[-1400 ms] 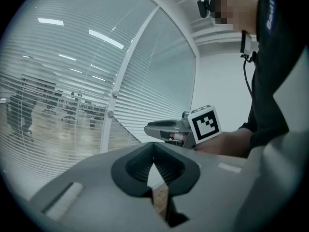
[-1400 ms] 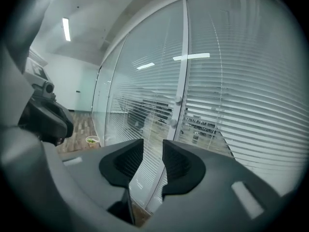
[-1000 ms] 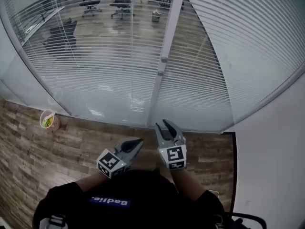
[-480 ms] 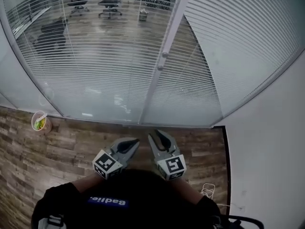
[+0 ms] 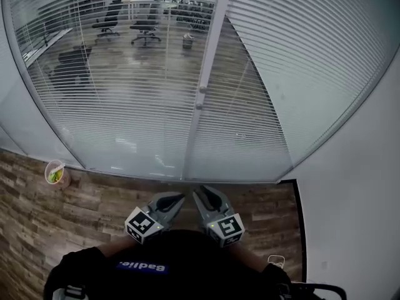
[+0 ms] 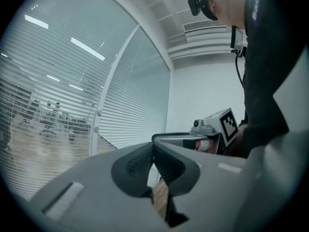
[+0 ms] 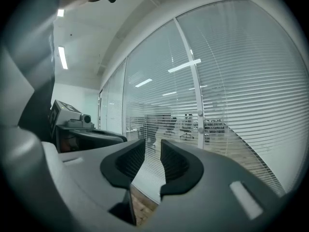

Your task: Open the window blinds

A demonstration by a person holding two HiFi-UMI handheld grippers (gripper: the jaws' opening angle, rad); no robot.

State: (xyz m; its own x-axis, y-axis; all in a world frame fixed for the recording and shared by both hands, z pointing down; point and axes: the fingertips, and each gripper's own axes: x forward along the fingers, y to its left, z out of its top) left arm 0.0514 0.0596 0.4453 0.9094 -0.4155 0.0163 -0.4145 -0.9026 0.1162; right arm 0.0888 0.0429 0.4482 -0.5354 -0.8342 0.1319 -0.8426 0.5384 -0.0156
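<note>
White slatted blinds (image 5: 125, 111) hang behind the glass on both sides of a white frame post (image 5: 208, 55); two small knobs (image 5: 200, 91) sit on the post. In the right gripper view the blinds (image 7: 241, 91) and knobs (image 7: 199, 114) lie ahead. Both grippers are close to my body, short of the glass and touching nothing. The left gripper (image 5: 177, 198) (image 6: 153, 151) is shut, with its pads meeting at the tips and nothing in them. My right gripper (image 5: 202, 195) (image 7: 152, 153) is open by a narrow gap; its jaws have just been closing, with nothing between them.
A wood-plank floor (image 5: 37, 217) runs to the foot of the glass. A cup (image 5: 55, 173) with something green in it stands at the left by the glass. A plain white wall (image 5: 362, 205) closes the right side. Office chairs (image 5: 112, 17) stand beyond the glass.
In the head view both grippers have come closer together and lower, nearer my body. The right gripper's jaws look narrower. The glass wall sits a little higher in view.
</note>
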